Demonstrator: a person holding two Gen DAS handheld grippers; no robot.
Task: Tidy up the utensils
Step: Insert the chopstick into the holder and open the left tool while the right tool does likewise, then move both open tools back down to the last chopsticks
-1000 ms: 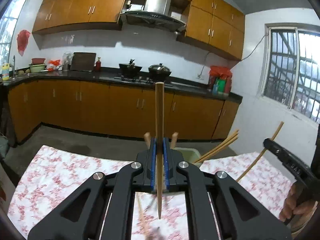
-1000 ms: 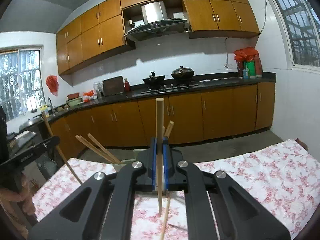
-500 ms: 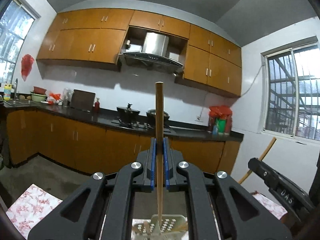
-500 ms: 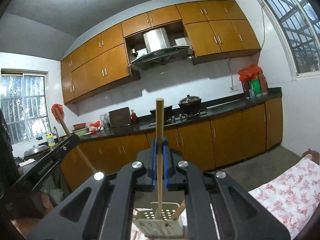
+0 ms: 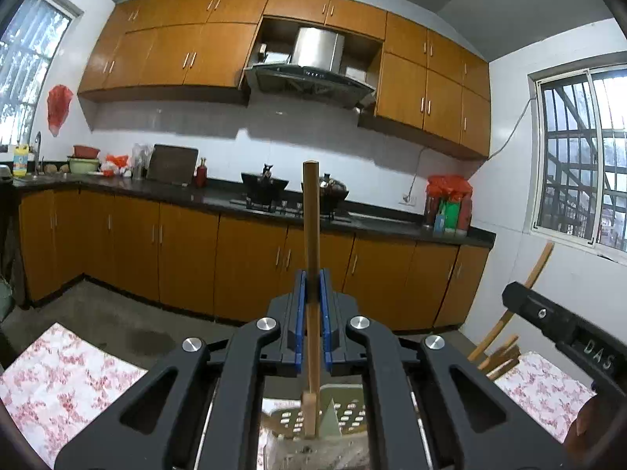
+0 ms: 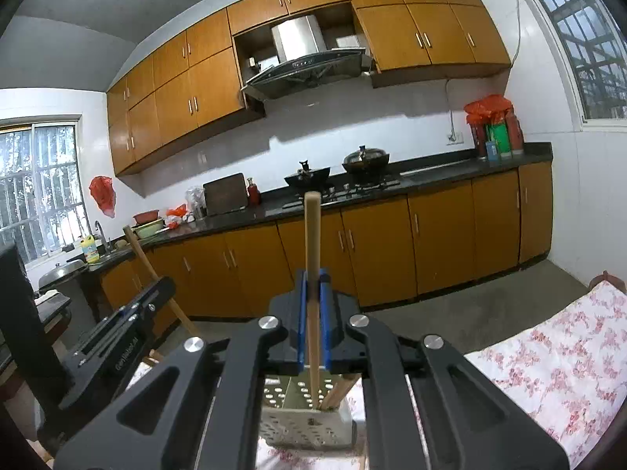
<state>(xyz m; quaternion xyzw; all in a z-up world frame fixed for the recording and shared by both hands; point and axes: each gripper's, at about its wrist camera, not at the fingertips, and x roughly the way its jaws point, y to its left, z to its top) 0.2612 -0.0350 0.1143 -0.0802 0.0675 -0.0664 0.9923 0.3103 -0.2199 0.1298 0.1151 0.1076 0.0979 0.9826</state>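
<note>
Chopsticks (image 5: 311, 243) (image 6: 312, 258), one clamped upright in each gripper's fingers, are now entering the perforated holder (image 6: 305, 421) after hovering over the floral table (image 6: 556, 368), advancing insertion.

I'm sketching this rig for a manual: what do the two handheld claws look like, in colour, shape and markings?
Both match: matte black angular linkage arms with cut-out slots and round silver pivot bolts, ending in slim blue pads. The left claw and right claw look identical. Seen side-on, the right claw's body bears pale lettering "DAS"; the left's lettering is too small to read.
</note>
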